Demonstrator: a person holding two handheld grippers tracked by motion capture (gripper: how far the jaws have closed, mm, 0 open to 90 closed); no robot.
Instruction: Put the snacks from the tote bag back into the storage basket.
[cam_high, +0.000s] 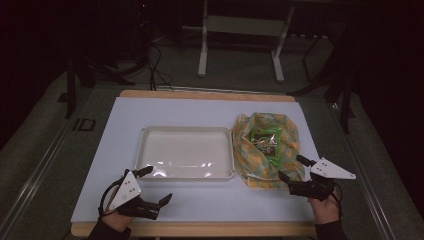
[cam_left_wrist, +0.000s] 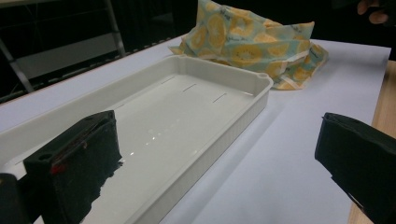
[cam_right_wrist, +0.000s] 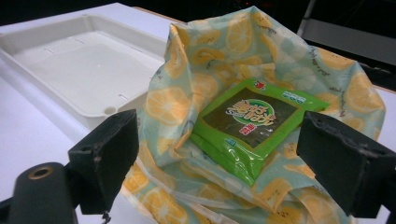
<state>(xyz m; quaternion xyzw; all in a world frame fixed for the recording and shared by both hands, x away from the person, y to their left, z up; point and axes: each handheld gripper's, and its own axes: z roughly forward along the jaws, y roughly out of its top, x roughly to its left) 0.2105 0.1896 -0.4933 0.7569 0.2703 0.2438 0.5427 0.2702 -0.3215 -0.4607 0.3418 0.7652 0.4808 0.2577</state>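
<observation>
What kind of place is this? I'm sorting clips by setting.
Probably a lab or studio set up for recording demonstrations, not a home: a white-covered table under bright light in a dark room, cables on the floor, and a metal stand behind.

On the worktop (cam_high: 200, 107) a shallow white rectangular plastic tray (cam_high: 185, 152) sits at the centre. Just right of it lies an opened yellow lemon-print bag (cam_high: 267, 150), touching the tray's right rim. A flat green foil packet (cam_high: 264, 139) lies in the bag.
</observation>
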